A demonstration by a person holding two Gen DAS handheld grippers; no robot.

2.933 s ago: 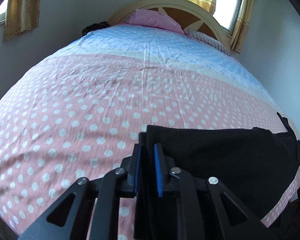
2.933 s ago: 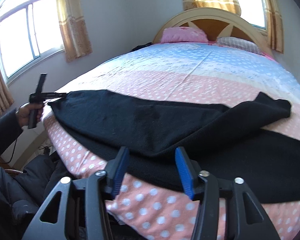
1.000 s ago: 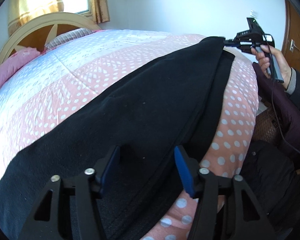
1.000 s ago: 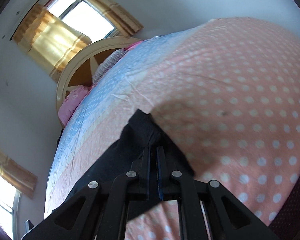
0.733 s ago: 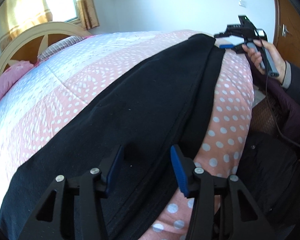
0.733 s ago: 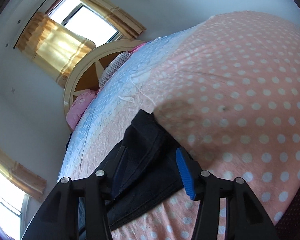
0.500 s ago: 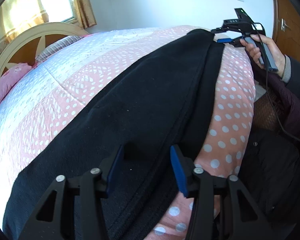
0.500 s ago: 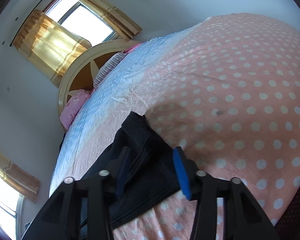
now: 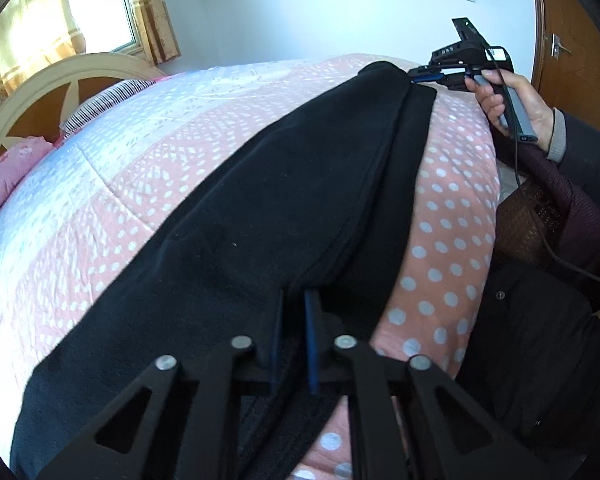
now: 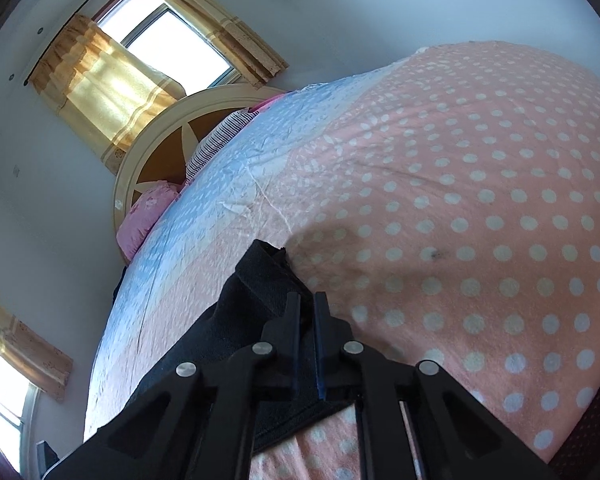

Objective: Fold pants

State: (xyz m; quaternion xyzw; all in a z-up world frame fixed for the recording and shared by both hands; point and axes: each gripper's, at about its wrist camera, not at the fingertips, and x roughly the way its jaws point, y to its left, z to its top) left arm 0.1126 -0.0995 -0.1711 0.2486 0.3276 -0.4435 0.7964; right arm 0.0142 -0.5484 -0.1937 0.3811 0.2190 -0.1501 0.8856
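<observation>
Left wrist view first: the left hand-held gripper (image 9: 291, 308) sits at 6 o'clock, and its jaws have just been closing. Now they are nipped tight on a ridge of the black pants (image 9: 260, 208), with cloth pinched between the blue pads. From that pinch the pants stretch away toward 1 o'clock, one layer folded over another along the near edge of the bed (image 9: 100, 184), which wears a pink polka-dot cover with a pale blue band further up. At the far end of the garment, up at 1 o'clock, the right hand-held gripper (image 9: 418, 76) has the pants' end, a bare hand (image 9: 516, 100) wrapped round its grey handle, a dark sleeve behind. A cable trails down from it toward 3 o'clock.

Over to the right wrist view: the right hand-held gripper (image 10: 306, 308) at 6 o'clock has also just been closing, and it is now clamped on the dark corner of the pants (image 10: 260, 276), the fabric bunching up just beyond the tips. Past that, open dotted bedcover, then at 10 o'clock a pink pillow (image 10: 148, 216) against the cream headboard (image 10: 160, 140), and yellow curtains (image 10: 96, 92) by the window.
</observation>
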